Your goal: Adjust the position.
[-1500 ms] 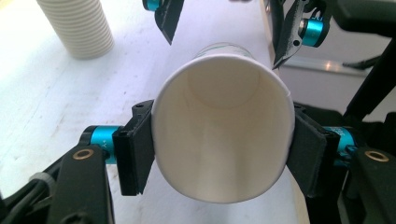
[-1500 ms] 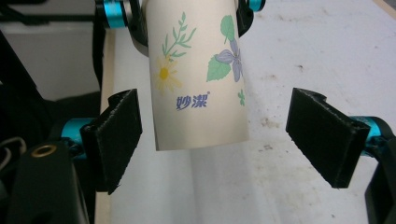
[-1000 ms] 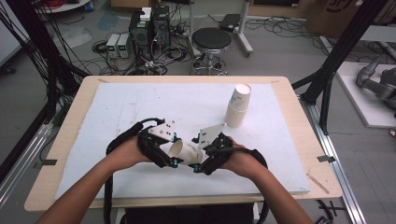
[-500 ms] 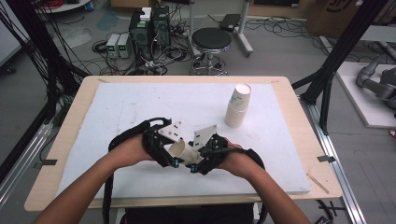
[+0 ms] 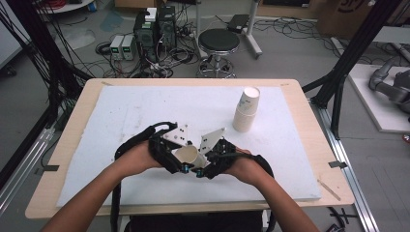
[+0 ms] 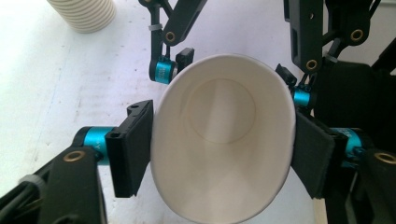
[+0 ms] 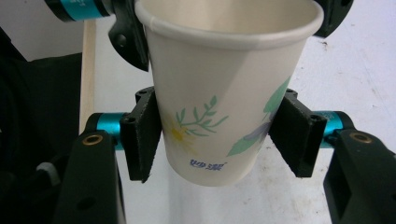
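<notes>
A white paper cup (image 5: pixel 186 154) with a leaf and flower print hangs between both grippers over the near middle of the white board (image 5: pixel 121 116). My left gripper (image 6: pixel 223 149) has its pads against the rim on both sides, and the mouth is squeezed oval; its jaws have just been opening. My right gripper (image 7: pixel 217 135) has just been closing and is shut on the cup's lower body (image 7: pixel 219 84), pads pressing on the printed wall. In the high view the left gripper (image 5: pixel 178 159) and right gripper (image 5: pixel 200 164) meet nose to nose.
A tilted stack of paper cups (image 5: pixel 245 110) stands at the far right of the board, also at the top left of the left gripper view as a ribbed stack (image 6: pixel 84 14). The wooden table edge (image 5: pixel 309 121) borders the board.
The right gripper's jaws have closed around the cup's lower body. The cup now sits more upright between the two grippers. Both hands stay in place.
</notes>
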`<state>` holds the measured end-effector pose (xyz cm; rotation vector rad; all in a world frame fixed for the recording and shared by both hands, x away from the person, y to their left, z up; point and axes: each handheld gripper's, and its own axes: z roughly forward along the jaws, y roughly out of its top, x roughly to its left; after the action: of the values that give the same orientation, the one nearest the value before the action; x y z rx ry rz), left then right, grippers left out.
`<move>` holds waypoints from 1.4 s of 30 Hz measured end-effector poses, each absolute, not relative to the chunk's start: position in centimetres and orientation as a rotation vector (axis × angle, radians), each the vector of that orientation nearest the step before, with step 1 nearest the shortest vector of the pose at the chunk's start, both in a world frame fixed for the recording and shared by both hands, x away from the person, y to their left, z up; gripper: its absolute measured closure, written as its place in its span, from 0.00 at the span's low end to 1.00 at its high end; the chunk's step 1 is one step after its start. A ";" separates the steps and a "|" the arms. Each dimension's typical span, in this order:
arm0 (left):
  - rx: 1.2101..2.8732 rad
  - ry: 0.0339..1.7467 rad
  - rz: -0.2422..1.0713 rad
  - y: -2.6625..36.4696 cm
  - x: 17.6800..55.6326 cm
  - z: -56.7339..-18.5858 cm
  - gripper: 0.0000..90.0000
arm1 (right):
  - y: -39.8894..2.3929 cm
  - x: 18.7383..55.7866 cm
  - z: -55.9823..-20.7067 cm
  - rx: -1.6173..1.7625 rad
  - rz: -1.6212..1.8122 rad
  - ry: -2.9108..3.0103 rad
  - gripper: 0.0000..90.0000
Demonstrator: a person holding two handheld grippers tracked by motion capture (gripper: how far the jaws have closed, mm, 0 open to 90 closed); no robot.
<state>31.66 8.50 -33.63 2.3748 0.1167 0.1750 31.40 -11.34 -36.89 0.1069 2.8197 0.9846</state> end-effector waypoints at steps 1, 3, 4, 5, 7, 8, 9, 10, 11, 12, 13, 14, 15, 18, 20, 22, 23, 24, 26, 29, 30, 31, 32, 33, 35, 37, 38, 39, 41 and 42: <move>2.350 0.123 0.184 8.7 31.7 -33.5 0.25 | -11.4 31.4 -36.9 0.113 0.984 2.824 0.43; 2.319 0.126 0.185 9.0 31.8 -33.3 0.23 | -11.6 31.5 -36.9 0.121 0.989 2.831 0.43; 2.262 0.135 0.189 9.6 31.8 -33.0 0.22 | -11.7 31.6 -36.9 0.131 0.994 2.830 0.43; 2.228 0.150 0.191 10.0 31.7 -32.9 0.21 | -11.9 31.7 -36.9 0.139 1.000 2.828 0.43; 2.198 0.165 0.193 10.3 31.7 -32.9 0.21 | -12.1 31.7 -36.8 0.144 1.001 2.823 0.43; 2.167 0.182 0.194 10.8 31.7 -32.8 0.21 | -12.5 31.9 -36.8 0.162 1.011 2.817 0.43; 2.144 0.206 0.198 11.2 31.8 -32.9 0.21 | -12.7 31.9 -36.8 0.176 1.015 2.819 0.43; 2.121 0.228 0.201 11.6 31.8 -32.9 0.21 | -12.9 32.0 -36.8 0.186 1.019 2.813 0.43; 2.099 0.245 0.198 12.0 31.7 -33.1 0.21 | -13.2 32.1 -36.7 0.191 1.024 2.808 0.43; 2.075 0.258 0.199 12.3 31.7 -33.2 0.21 | -13.2 32.1 -36.7 0.191 1.024 2.808 0.43; 2.056 0.270 0.199 12.7 31.7 -33.3 0.21 | -13.4 32.1 -36.7 0.206 1.032 2.806 0.43; 2.025 0.291 0.193 13.1 31.6 -33.5 0.21 | -13.7 32.1 -36.7 0.212 1.038 2.800 0.43; 2.000 0.308 0.192 13.5 31.6 -33.7 0.21 | -13.9 32.1 -36.6 0.221 1.045 2.797 0.43; 1.917 0.354 0.196 14.6 31.5 -34.5 0.21 | -14.8 32.1 -36.7 0.245 1.070 2.774 0.43; 1.837 0.405 0.226 15.7 31.2 -35.6 0.21 | -16.0 32.0 -37.0 0.282 1.116 2.734 0.43; 1.812 0.419 0.232 16.0 31.2 -36.0 0.21 | -17.0 31.8 -37.4 0.322 1.164 2.696 0.43; 1.793 0.435 0.245 16.4 31.1 -36.4 0.21 | -17.5 31.8 -37.7 0.338 1.189 2.677 0.43; 1.773 0.452 0.262 16.6 31.0 -36.7 0.21 | -17.5 31.8 -37.7 0.338 1.189 2.677 0.43; 1.722 0.488 0.295 17.4 30.9 -37.8 0.20 | -19.0 31.5 -38.6 0.401 1.255 2.621 0.43; 1.705 0.505 0.315 17.8 30.8 -38.3 0.21 | -19.9 31.3 -39.2 0.434 1.288 2.590 0.43; 1.701 0.513 0.326 17.9 30.7 -38.6 0.21 | -20.3 31.2 -39.5 0.447 1.296 2.578 0.43; 1.697 0.516 0.332 18.0 30.7 -38.9 0.21 | -20.6 31.1 -39.7 0.459 1.310 2.564 0.43; 1.691 0.524 0.338 18.1 30.6 -39.2 0.21 | -21.0 31.0 -39.8 0.473 1.328 2.552 0.43; 1.691 0.528 0.347 18.1 30.5 -39.4 0.21 | -21.6 30.9 -40.0 0.485 1.351 2.525 0.42; 1.680 0.548 0.364 18.3 30.3 -40.2 0.21 | -22.2 30.8 -40.3 0.495 1.372 2.496 0.42; 1.677 0.552 0.368 18.3 30.3 -40.5 0.21 | -22.4 30.7 -40.4 0.506 1.384 2.483 0.42; 1.673 0.556 0.366 18.3 30.3 -40.8 0.21 | -22.7 30.7 -40.6 0.514 1.399 2.470 0.42; 1.670 0.562 0.368 18.3 30.2 -41.1 0.21 | -23.2 30.6 -40.9 0.544 1.420 2.442 0.42; 1.683 0.566 0.383 18.4 30.1 -41.7 0.21 | -23.4 30.6 -41.1 0.556 1.426 2.430 0.42; 1.687 0.568 0.385 18.4 30.1 -41.9 0.22 | -23.6 30.6 -41.2 0.568 1.431 2.426 0.42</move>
<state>30.13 18.42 -41.91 1.6868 0.5678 0.3847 30.61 -23.62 -41.21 0.5682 2.4255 1.4313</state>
